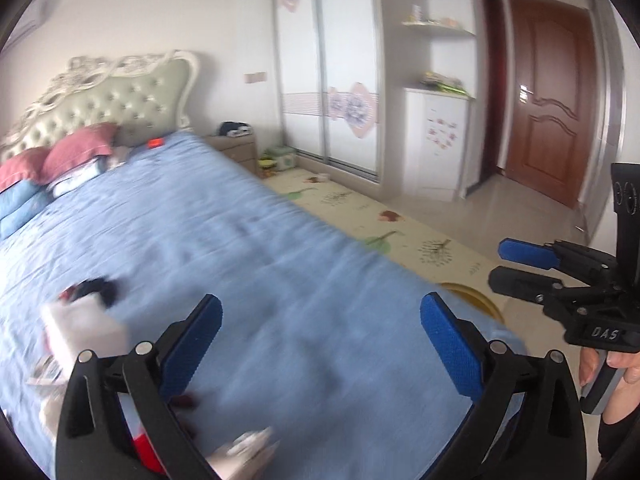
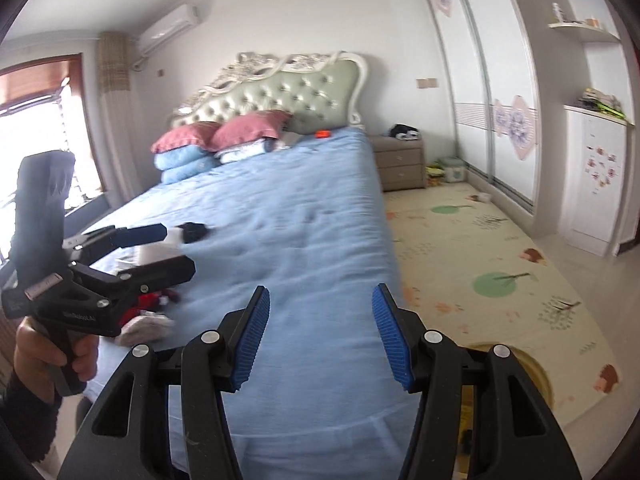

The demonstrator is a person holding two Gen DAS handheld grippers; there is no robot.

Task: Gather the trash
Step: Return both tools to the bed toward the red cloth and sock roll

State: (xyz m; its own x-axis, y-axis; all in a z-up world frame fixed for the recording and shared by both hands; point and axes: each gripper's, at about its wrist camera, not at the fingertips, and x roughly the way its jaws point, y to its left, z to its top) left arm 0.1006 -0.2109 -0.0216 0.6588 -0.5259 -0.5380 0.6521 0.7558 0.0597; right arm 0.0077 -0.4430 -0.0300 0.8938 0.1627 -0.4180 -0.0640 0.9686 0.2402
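Trash lies on the left part of the blue bed [image 1: 280, 248]: a white box [image 1: 84, 328], a black item [image 1: 100, 290], a red wrapper [image 1: 146, 452] and crumpled white paper [image 1: 248, 448]. My left gripper [image 1: 320, 300] hangs open above the sheet, just right of this litter, with nothing between its blue pads. In the right wrist view the same pile shows as the white box [image 2: 154, 254], black item [image 2: 195, 232] and red wrapper [image 2: 150, 302] behind the left gripper [image 2: 178, 250]. My right gripper [image 2: 321, 291] is open and empty over the foot of the bed [image 2: 304, 208].
A round bin with a yellow rim [image 1: 476, 300] [image 2: 536, 368] stands on the play mat [image 2: 500, 264] by the bed's foot corner. A small orange item [image 2: 322, 133] lies near the pillows [image 2: 248, 128]. Nightstand [image 2: 400, 160], wardrobe [image 1: 328, 80] and brown door [image 1: 548, 96] line the far side.
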